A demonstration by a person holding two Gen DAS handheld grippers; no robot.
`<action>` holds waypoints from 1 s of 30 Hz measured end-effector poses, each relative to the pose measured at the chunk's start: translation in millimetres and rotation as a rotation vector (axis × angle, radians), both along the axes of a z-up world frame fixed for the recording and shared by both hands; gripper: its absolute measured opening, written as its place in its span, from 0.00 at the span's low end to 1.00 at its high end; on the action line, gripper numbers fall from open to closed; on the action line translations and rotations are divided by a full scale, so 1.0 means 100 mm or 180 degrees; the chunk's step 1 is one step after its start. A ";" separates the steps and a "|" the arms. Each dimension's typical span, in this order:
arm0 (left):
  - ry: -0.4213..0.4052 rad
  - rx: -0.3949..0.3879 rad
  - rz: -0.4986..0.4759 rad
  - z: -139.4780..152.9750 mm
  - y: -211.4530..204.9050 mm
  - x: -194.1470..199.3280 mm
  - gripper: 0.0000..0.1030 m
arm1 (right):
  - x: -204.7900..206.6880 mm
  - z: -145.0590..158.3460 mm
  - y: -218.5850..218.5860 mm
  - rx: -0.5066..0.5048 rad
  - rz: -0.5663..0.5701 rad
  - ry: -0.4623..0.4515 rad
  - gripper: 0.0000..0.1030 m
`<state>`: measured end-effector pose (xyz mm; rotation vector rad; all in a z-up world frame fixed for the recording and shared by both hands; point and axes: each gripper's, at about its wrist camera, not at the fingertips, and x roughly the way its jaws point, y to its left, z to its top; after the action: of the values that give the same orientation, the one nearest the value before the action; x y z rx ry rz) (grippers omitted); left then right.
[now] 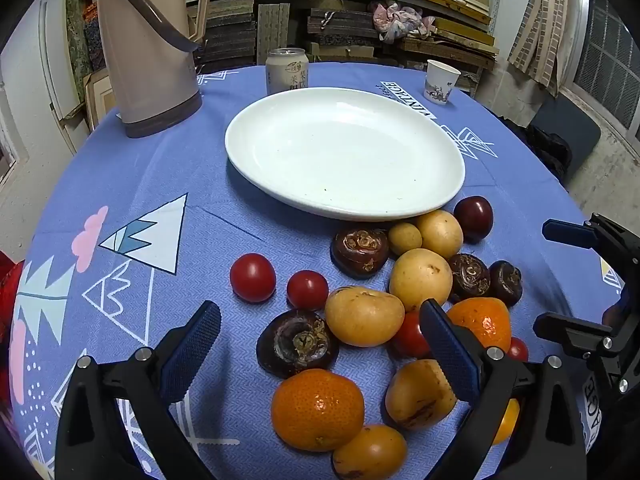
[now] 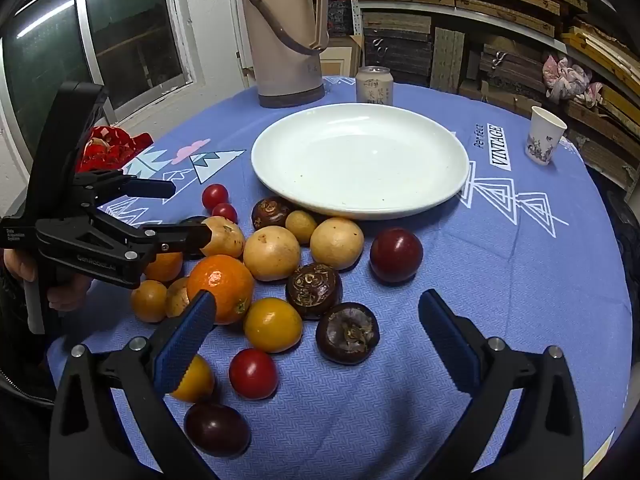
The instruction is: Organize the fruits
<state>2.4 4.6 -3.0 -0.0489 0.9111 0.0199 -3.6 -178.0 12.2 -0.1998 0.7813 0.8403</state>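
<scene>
An empty white plate (image 1: 344,152) (image 2: 360,160) lies mid-table on the blue cloth. In front of it lies a loose heap of fruit: tangerines (image 1: 318,408) (image 2: 220,288), pale yellow fruits (image 1: 364,316), dark brown water chestnuts (image 1: 296,344) (image 2: 347,332), cherry tomatoes (image 1: 253,277) (image 2: 253,373) and a dark red plum (image 1: 473,216) (image 2: 396,255). My left gripper (image 1: 320,308) (image 2: 188,212) hovers open over the heap's left side, holding nothing. The right gripper (image 2: 318,300) (image 1: 548,280) is open above the heap's near right part, also empty.
A beige thermos jug (image 1: 148,52) (image 2: 286,40), a drink can (image 1: 287,70) and a paper cup (image 1: 440,82) (image 2: 546,136) stand behind the plate. A red cloth (image 2: 108,148) lies at the table's left edge. Shelves of stacked boxes line the back wall.
</scene>
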 end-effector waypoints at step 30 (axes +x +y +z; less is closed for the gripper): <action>-0.0001 -0.0004 -0.0011 -0.01 -0.04 -0.03 0.97 | 0.00 0.00 0.00 0.0076 0.0063 0.0094 0.96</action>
<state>-0.3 0.6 -4.2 -0.0485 0.9110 0.0162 -3.4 -178.3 12.1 -0.1744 0.7976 0.8727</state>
